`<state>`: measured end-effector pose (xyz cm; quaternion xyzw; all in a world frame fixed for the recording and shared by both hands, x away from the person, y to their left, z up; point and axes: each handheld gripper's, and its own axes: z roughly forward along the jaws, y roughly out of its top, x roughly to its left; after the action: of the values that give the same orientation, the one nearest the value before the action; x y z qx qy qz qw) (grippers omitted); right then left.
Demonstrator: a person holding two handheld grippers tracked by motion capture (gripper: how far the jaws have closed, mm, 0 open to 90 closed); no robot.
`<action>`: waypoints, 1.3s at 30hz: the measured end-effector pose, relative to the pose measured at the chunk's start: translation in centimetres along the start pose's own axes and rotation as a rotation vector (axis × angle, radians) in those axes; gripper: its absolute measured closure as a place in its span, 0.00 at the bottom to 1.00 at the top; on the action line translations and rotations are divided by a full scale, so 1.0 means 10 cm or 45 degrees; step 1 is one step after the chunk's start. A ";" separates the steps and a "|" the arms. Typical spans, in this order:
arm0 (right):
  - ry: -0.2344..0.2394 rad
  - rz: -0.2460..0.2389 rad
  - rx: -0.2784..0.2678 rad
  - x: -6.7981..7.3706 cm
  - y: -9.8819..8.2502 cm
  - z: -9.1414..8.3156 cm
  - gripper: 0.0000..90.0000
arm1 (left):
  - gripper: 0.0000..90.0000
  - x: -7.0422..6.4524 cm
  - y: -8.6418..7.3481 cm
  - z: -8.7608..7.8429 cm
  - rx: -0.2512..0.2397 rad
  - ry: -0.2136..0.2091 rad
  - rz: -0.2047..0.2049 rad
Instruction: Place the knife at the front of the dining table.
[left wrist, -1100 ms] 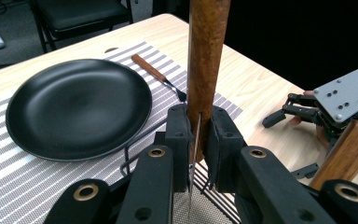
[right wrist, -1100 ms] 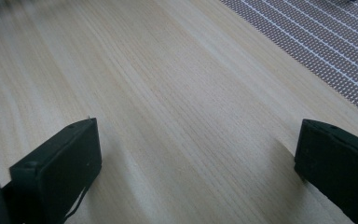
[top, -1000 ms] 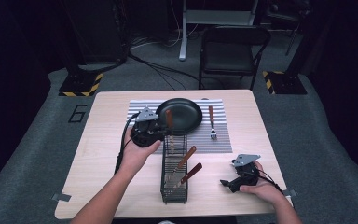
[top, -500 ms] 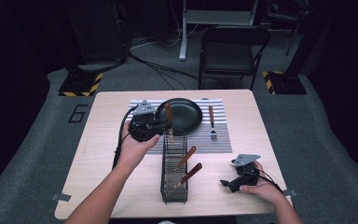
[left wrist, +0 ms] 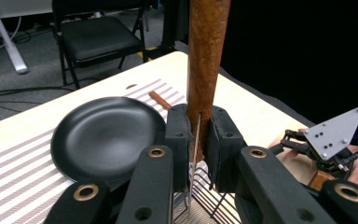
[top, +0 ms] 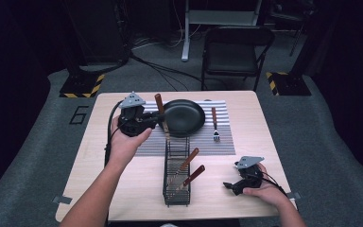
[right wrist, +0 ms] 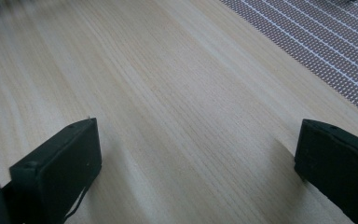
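The bench [top: 123, 189] carries a striped mat [top: 227, 142] along its far edge, and a black pan [top: 184, 118] sits on the middle of that mat. A wire rack [top: 176, 177] stands lengthwise from the mat's near edge toward the bench's near edge, with two wooden-handled utensils [top: 191, 168] leaning in it. A fork [top: 215, 124] with a wooden handle lies on the mat just right of the pan.

The left gripper [top: 158, 118] hangs above the mat's left part, beside the pan's left rim, clenched on a wooden-handled knife [top: 160, 111]. The knife stands nearly upright, handle up, its blade pointing down toward the far end of the rack. In the left gripper view the jaws pinch the knife [left wrist: 206, 70] where handle meets blade, with the pan [left wrist: 107, 135] behind them.

The right gripper [top: 228, 185] rests near the bench's near right corner, well apart from the rack. In the right gripper view its jaws stand wide apart over bare wood [right wrist: 177, 116], grasping nothing.
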<state>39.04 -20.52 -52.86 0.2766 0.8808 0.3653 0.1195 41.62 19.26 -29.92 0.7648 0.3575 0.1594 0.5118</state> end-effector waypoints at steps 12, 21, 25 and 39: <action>0.000 0.001 0.000 0.00 0.00 0.00 0.00 | 0.89 0.17 -0.04 -0.10 -0.009 0.039 -0.029; 0.000 0.001 0.000 0.00 0.00 0.00 0.00 | 0.89 0.36 -0.26 -0.01 0.027 0.094 -0.071; 0.000 0.000 -0.001 0.00 0.00 0.00 0.00 | 0.89 0.46 -0.36 0.04 0.041 0.138 -0.095; 0.000 0.001 0.000 0.00 0.00 0.00 0.00 | 0.89 0.80 -0.67 0.12 0.050 0.246 -0.197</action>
<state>39.03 -20.52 -52.86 0.2769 0.8807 0.3653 0.1195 45.32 25.63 -37.40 0.7259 0.4660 0.1853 0.4706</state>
